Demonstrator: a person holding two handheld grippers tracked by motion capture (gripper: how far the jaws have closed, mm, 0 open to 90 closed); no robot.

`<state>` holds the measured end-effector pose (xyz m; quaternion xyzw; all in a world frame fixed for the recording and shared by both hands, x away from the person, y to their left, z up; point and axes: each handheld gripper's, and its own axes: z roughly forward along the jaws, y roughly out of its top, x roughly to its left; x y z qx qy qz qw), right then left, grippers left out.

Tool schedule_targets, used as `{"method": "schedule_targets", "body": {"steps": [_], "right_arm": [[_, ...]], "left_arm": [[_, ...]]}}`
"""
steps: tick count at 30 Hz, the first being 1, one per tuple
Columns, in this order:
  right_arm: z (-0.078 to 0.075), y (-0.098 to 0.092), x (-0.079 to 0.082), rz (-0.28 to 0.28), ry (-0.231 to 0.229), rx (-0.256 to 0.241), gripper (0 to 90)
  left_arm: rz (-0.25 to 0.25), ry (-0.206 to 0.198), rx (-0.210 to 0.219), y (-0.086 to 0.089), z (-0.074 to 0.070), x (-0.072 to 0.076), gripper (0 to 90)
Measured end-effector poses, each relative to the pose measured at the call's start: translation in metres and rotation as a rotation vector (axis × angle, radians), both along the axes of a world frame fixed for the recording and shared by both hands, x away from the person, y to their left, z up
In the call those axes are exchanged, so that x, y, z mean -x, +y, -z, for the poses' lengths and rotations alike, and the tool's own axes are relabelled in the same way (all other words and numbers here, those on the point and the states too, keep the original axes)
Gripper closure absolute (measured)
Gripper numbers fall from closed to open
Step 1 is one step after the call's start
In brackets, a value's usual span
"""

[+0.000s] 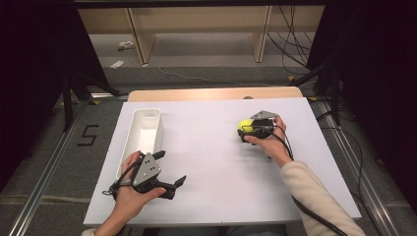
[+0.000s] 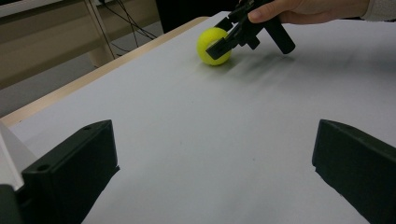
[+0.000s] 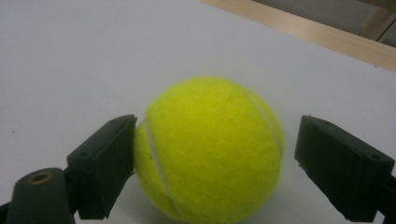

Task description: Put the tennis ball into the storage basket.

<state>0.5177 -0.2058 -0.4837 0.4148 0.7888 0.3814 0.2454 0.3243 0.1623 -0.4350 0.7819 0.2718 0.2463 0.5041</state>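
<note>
Fingers (image 3: 100, 165) of the right gripper (image 1: 248, 129) bracket a yellow ball (image 3: 210, 149) on the white table (image 1: 211, 162): one jaw touches the ball's side, the other stands off it with a sliver of table showing between, so the grip is not closed. The ball (image 1: 244, 126) rests on the table, well apart from the white bin (image 1: 142, 135) and nearer the table's far edge than its near one. The right hand (image 1: 268, 142) wraps the gripper from behind, its cream-sleeved forearm running back toward the near edge, on the side of the ball away from the bin. Seen from the left gripper view, the right gripper (image 2: 224, 39) tilts down onto the ball (image 2: 212, 45), thumb pressed on its body.

Just beside the bin's near end, the left gripper (image 1: 169, 172) lies low over the table, jaws spread wide and holding nothing, pointed away from the bin toward the ball. The left hand (image 1: 130, 196) cups it from below, wrist at the near edge. Bare table runs between the bin and the ball, and the wooden strip of the far edge lies close behind the ball.
</note>
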Motion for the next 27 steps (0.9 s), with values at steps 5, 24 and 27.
{"method": "schedule_targets", "body": {"steps": [5, 24, 27], "right_arm": [[0.0024, 0.0022, -0.0026, -0.004, 0.009, 0.003, 13.2], [0.0047, 0.0065, -0.005, -0.01, 0.011, -0.033, 25.4], [0.0043, 0.0066, -0.0048, -0.013, 0.012, -0.033, 25.6]], "left_arm": [[0.0, 0.002, 0.002, -0.0004, 0.0001, 0.0003, 0.0], [0.002, 0.003, 0.005, 0.0001, 0.0002, 0.0007, 0.0], [0.002, 0.004, 0.005, 0.0004, 0.0001, 0.0007, 0.0]]}}
